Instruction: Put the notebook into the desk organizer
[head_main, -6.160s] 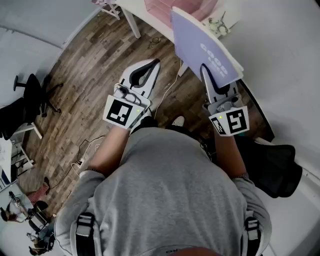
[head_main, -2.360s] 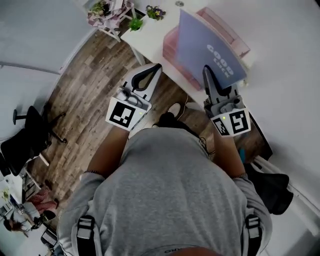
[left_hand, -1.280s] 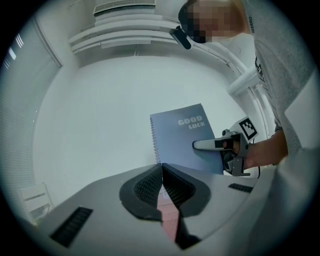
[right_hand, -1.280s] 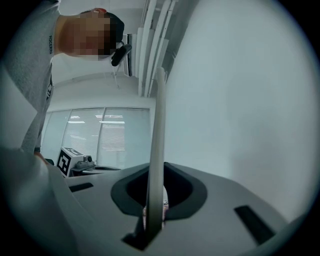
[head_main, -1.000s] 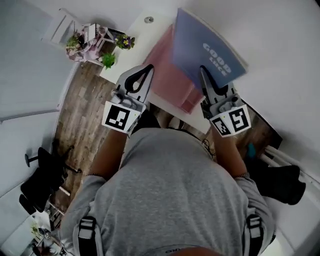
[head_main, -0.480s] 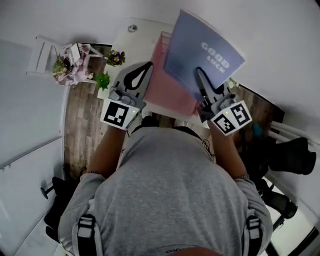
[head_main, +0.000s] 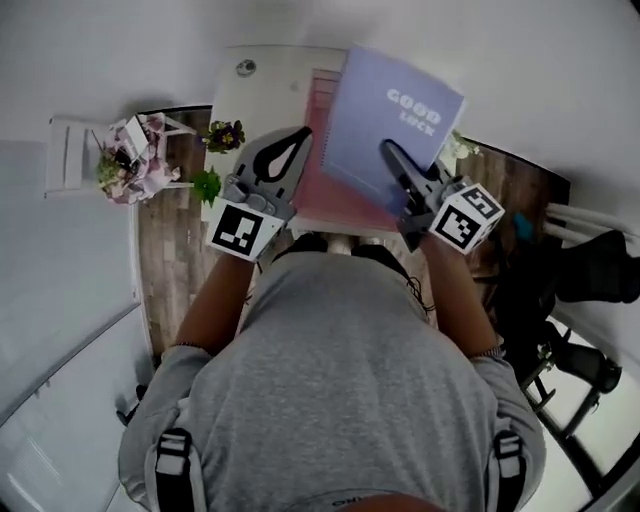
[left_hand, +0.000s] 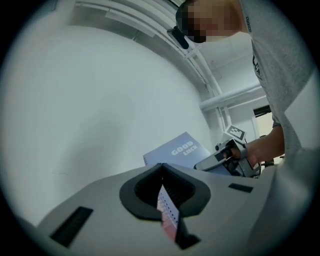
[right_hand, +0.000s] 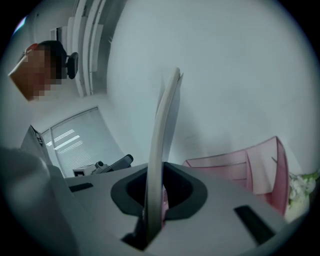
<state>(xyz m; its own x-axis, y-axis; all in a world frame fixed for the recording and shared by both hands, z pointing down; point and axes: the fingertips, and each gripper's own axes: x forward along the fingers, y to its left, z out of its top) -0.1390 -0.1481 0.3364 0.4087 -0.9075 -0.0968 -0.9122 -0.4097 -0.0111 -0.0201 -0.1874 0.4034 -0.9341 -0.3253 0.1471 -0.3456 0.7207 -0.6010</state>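
Observation:
A lavender notebook (head_main: 390, 125) printed "GOOD LUCK" is held upright over the pink desk organizer (head_main: 335, 203), which stands on a white table (head_main: 262, 80). My right gripper (head_main: 386, 150) is shut on the notebook's lower edge. In the right gripper view the notebook (right_hand: 162, 135) rises edge-on from between the jaws, and the organizer (right_hand: 250, 165) lies just beyond to the right. My left gripper (head_main: 302, 136) hovers at the organizer's left side, shut and holding nothing. The left gripper view shows the notebook (left_hand: 175, 150) and my right gripper (left_hand: 225, 159) past my left gripper (left_hand: 161, 167).
Small potted plants (head_main: 222, 135) and a white stand with flowers (head_main: 120, 160) sit left of the table over the wooden floor. White flowers (head_main: 455, 150) lie at the table's right edge. A black chair (head_main: 590, 270) stands to the right. A pale wall is behind the table.
The person has walked up to the table. The notebook, in my right gripper throughout, has come to hang over the pink organizer. My left gripper stayed shut alongside it.

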